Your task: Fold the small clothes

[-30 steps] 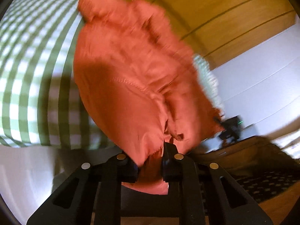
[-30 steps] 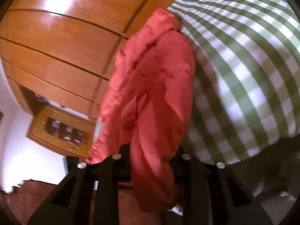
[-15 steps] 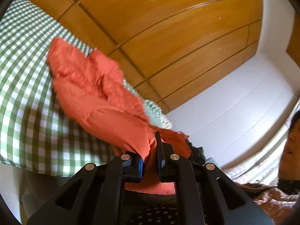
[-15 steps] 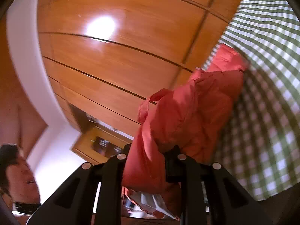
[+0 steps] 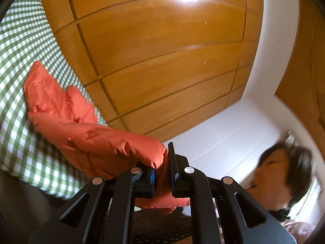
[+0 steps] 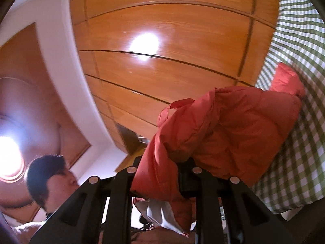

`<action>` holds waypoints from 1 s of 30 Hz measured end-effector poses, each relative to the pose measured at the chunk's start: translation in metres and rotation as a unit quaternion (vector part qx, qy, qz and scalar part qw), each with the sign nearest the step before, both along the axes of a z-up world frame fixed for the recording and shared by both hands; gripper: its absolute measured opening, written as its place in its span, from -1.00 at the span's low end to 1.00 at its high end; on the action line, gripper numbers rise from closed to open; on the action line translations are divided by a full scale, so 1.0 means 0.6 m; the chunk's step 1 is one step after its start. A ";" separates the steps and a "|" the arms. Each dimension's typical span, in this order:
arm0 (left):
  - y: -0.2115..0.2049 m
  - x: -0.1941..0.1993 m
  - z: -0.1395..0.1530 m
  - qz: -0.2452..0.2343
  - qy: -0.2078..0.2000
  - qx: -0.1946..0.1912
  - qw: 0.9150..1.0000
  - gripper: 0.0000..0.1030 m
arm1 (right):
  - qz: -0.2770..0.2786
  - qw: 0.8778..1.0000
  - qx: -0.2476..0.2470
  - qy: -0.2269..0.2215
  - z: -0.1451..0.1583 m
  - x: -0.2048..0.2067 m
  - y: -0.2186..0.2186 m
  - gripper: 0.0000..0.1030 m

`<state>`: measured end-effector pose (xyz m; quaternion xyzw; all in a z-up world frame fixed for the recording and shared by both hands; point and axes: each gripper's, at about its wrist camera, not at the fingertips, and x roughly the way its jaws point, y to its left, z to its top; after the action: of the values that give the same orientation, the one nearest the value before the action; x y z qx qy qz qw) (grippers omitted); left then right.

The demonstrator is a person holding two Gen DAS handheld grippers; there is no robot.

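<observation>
A small red-orange puffer jacket (image 5: pixel 85 134) is held between both grippers, its far end trailing toward the green-and-white checked bed cover (image 5: pixel 18 65). My left gripper (image 5: pixel 162 168) is shut on one edge of the jacket. In the right wrist view my right gripper (image 6: pixel 160 174) is shut on another part of the jacket (image 6: pixel 233 126), whose white lining (image 6: pixel 160 213) hangs below the fingers. Both grippers are tilted upward toward the wall and ceiling.
A glossy wooden wardrobe wall (image 5: pixel 162 61) stands behind the bed, which also shows in the right wrist view (image 6: pixel 300 152). The person's head (image 5: pixel 284 170) is close on the right of the left view and low left in the right view (image 6: pixel 50 179). A ceiling lamp (image 6: pixel 8 158) glows.
Both grippers have tilted up and pulled back, lifting the jacket off the bed cover. The views have swung from the bed to the wardrobe, the ceiling and the person's face.
</observation>
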<state>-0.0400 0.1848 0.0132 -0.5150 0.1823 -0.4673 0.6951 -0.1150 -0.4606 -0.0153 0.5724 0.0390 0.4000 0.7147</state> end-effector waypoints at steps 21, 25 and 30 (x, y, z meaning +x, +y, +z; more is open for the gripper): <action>-0.010 0.244 -0.053 0.023 0.084 0.045 0.995 -0.82 | -0.024 0.992 0.017 0.123 -0.066 0.221 -0.033 -0.64; -0.015 0.307 -0.078 0.047 0.110 0.077 0.990 -0.82 | -0.043 0.985 0.014 0.169 -0.098 0.277 -0.038 -0.61; -0.029 0.370 -0.123 0.073 0.155 0.106 0.980 -0.82 | -0.073 0.972 -0.002 0.223 -0.133 0.332 -0.034 -0.34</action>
<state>0.1823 0.1672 -0.0606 -0.5166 0.2985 -0.3081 0.7410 0.0840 -0.4812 -0.0953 0.6466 0.1560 0.2089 0.7169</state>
